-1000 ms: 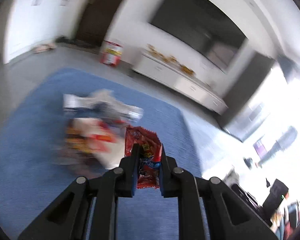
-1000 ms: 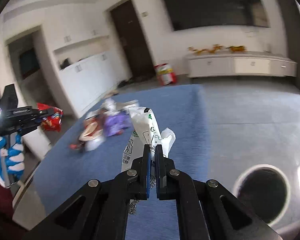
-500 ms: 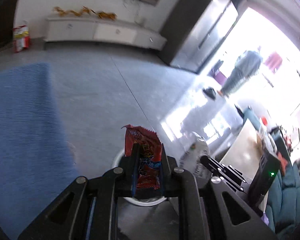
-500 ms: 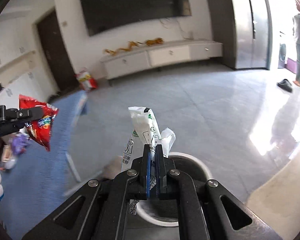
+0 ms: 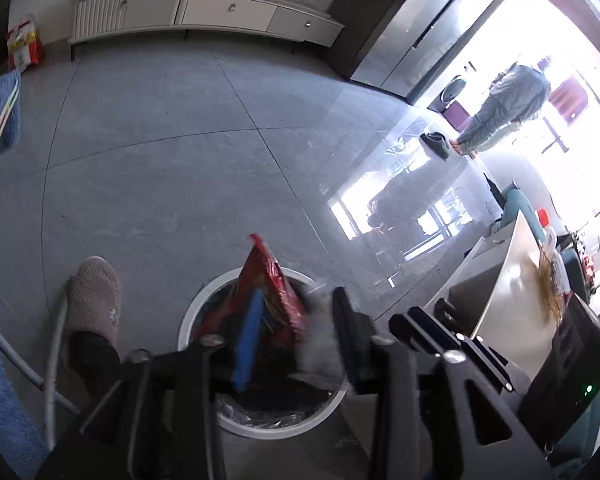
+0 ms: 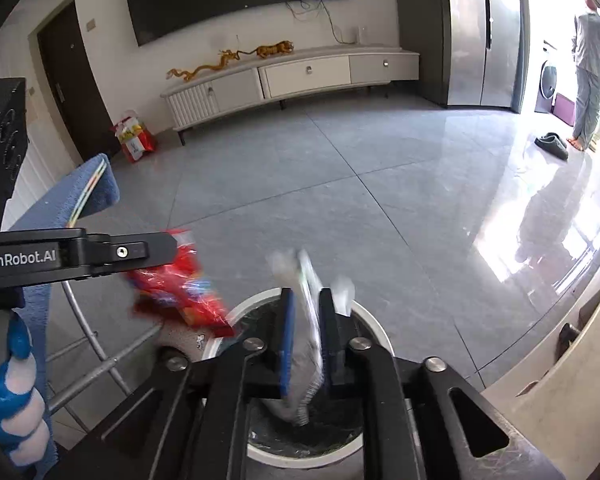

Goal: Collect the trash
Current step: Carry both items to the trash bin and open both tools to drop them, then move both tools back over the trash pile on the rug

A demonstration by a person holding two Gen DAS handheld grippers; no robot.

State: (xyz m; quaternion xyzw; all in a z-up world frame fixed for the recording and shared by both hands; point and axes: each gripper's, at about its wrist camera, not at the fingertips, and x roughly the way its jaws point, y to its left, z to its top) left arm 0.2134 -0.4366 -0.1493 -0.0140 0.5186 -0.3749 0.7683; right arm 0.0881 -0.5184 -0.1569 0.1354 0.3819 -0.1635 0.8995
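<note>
A round bin with a white rim point(image 5: 188, 322) point(image 6: 376, 330) and a dark liner stands on the grey floor below both grippers. My left gripper point(image 5: 298, 300) hangs over it and its jaws are opening. A red snack bag point(image 5: 268, 288) point(image 6: 180, 292) is loose between them, leaning on the blue left pad and blurred. My right gripper point(image 6: 306, 294) is also over the bin with its jaws opening. A white wrapper point(image 6: 308, 332) point(image 5: 320, 340) slips down between its pads, blurred. Each gripper appears at the edge of the other's view.
A person's slippered foot point(image 5: 94, 296) stands just left of the bin, by the metal legs point(image 6: 100, 364) of the blue-covered table point(image 6: 72, 196). A white TV cabinet point(image 6: 300, 76) lines the far wall. Another person point(image 6: 592, 60) stands far right. A black box point(image 5: 580, 360) sits near right.
Both grippers swung from the blue table to above the bin and tipped downward. Their jaws, shut on the red bag and the white wrapper before, have parted and both pieces are dropping.
</note>
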